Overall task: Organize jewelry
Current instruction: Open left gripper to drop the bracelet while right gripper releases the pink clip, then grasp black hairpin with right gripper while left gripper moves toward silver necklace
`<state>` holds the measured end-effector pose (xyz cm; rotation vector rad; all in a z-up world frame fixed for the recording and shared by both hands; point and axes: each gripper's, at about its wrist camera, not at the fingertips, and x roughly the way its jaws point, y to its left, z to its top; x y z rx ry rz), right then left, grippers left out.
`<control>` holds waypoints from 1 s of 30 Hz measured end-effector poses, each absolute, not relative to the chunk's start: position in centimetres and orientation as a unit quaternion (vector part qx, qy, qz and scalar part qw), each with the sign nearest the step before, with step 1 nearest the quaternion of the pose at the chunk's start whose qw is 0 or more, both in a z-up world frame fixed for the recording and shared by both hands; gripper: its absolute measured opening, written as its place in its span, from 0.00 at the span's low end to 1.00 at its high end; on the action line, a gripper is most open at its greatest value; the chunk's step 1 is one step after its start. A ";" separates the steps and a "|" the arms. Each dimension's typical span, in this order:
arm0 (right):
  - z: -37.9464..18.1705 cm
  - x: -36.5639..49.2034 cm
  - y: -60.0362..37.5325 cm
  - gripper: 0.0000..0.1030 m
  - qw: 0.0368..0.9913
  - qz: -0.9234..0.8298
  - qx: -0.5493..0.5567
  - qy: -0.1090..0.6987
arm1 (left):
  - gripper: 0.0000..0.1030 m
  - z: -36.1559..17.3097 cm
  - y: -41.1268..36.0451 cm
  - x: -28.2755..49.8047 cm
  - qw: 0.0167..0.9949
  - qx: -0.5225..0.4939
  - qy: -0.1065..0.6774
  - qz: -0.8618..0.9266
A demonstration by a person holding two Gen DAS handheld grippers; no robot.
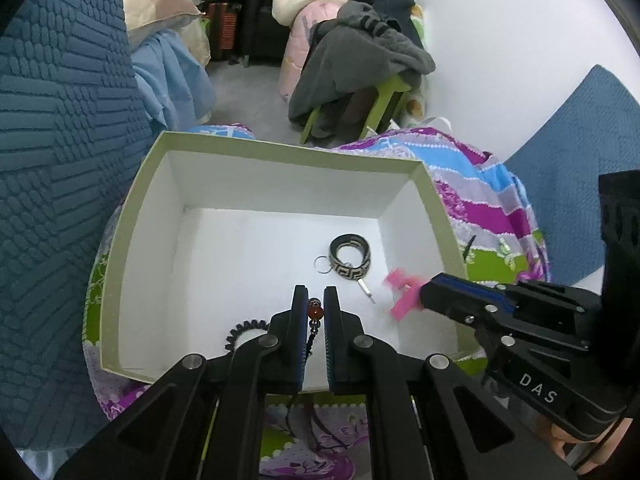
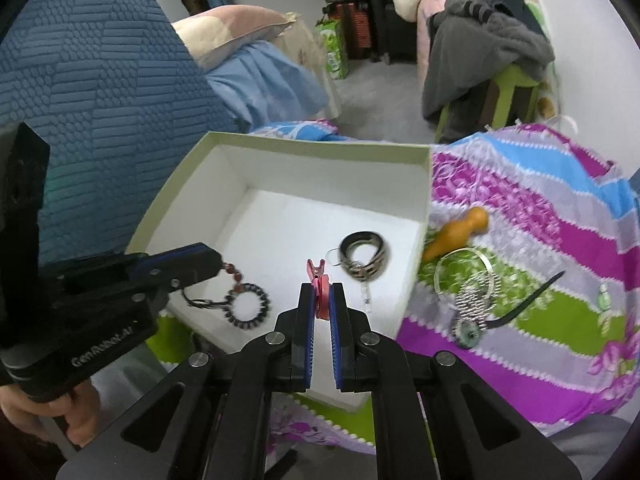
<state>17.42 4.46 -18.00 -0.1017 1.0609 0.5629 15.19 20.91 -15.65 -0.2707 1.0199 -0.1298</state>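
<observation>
Left gripper point(image 1: 316, 312), mine: clamped on beaded bracelet point(image 2: 244, 300) over box point(image 1: 280, 148). Right gripper point(image 2: 322, 300): clamped on pink clip point(image 2: 318, 280). Advice: lower both near the floor, beside patterned bangle point(image 1: 350, 256), before releasing.

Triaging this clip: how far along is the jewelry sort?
Done: a patterned bracelet lies in the box. In hand: the left gripper holds a beaded bracelet over the box floor, and the right gripper holds a pink clip above it. Left: a silver hoop, an orange piece and a dark pin on the cloth.
</observation>
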 end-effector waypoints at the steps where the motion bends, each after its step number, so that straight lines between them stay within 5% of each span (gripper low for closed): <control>1: -17.9 17.4 4.5 0.07 0.823 0.269 -0.044 0.499 | 0.07 -15.4 20.9 15.1 0.864 -0.130 0.482 -0.063; 4: -16.8 17.3 4.4 0.26 0.823 0.283 -0.032 0.491 | 0.08 -14.2 20.8 15.1 0.869 -0.131 0.473 -0.069; 9: -13.7 17.0 3.8 0.28 0.833 0.298 -0.027 0.465 | 0.08 -11.0 20.2 14.9 0.881 -0.134 0.450 -0.062; 11: -11.9 17.0 2.8 0.28 0.841 0.302 -0.019 0.449 | 0.19 -9.5 19.9 14.6 0.886 -0.137 0.438 -0.058; 13: -9.8 17.0 1.6 0.29 0.851 0.301 -0.015 0.429 | 0.52 -8.2 19.4 14.3 0.895 -0.135 0.422 -0.051; 14: -9.1 17.0 1.1 0.29 0.855 0.300 -0.014 0.423 | 0.55 -7.3 19.1 13.9 0.902 -0.134 0.407 -0.049; 23: -4.0 16.9 -5.8 0.29 0.893 0.262 0.015 0.366 | 0.56 -3.4 14.7 13.0 0.921 -0.110 0.368 -0.062; 30: -5.1 17.5 -9.8 0.29 0.902 0.226 0.025 0.366 | 0.56 -4.5 11.0 13.8 0.920 -0.101 0.371 -0.074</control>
